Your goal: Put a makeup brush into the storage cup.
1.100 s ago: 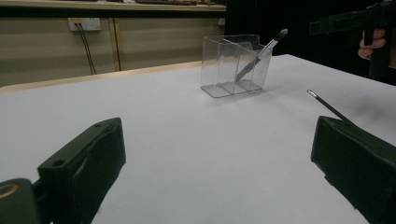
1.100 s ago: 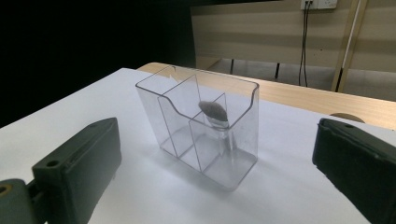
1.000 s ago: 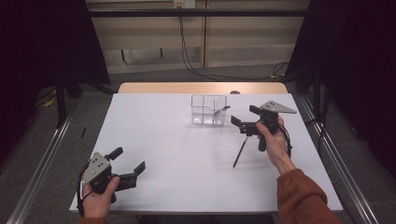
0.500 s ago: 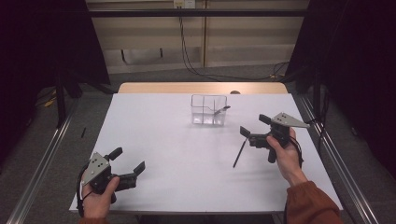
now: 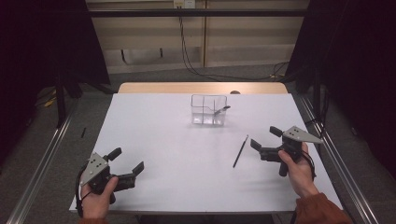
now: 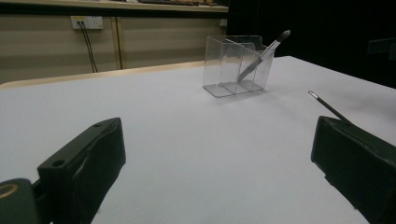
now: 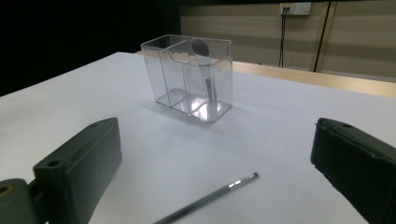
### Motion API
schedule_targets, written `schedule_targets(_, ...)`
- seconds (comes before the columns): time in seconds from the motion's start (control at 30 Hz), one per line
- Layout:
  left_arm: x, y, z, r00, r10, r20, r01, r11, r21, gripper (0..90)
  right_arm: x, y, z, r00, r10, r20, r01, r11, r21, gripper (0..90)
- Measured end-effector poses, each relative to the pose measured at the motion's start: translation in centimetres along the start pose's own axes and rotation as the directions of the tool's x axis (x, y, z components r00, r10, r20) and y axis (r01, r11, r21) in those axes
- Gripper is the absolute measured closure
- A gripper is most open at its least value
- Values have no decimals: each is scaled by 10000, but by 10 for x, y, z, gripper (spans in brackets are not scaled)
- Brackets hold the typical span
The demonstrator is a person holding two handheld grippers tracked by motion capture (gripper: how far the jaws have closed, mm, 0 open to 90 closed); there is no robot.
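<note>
A clear plastic organizer [image 5: 208, 110] with three compartments stands at the far middle of the white table [image 5: 177, 140]. A makeup brush [image 5: 220, 110] leans in its right compartment, bristles up. A thin dark stick [image 5: 240, 151] lies flat on the table, right of centre. My right gripper [image 5: 263, 138] is open and empty just right of the stick, not touching it. My left gripper [image 5: 126, 160] is open and empty near the front left corner. The right gripper view shows the organizer [image 7: 187, 77], the brush [image 7: 205, 70] and the stick [image 7: 210, 198] between the jaws. The left gripper view shows the organizer [image 6: 238, 65] and the stick [image 6: 327, 106].
The table's far edge has a wooden strip [image 5: 201, 87]. Metal rails [image 5: 327, 154] run along both sides of the table. Cables [image 5: 187, 51] hang down the back wall.
My right gripper has pulled back from beside the organizer toward the right and the near edge, leaving the stick lying where it was. The left gripper has not moved.
</note>
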State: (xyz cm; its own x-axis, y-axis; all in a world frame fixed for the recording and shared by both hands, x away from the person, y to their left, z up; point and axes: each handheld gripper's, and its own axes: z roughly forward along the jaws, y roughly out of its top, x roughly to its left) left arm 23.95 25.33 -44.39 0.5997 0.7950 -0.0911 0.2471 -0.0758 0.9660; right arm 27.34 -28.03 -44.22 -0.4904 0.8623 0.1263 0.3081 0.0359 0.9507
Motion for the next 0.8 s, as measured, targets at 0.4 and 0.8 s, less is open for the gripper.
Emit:
schedule_targets(0.4,-6,0,-3,10000,26,70,-26,10000,-13,31,0,-23,-33,9990,156,419,-159,9999,56,15)
schedule_targets(0.8,-6,0,-9,10000,-37,-71,37,10000,-68,31,2,-34,-59,9973,142,718,-140,9999,-31,13)
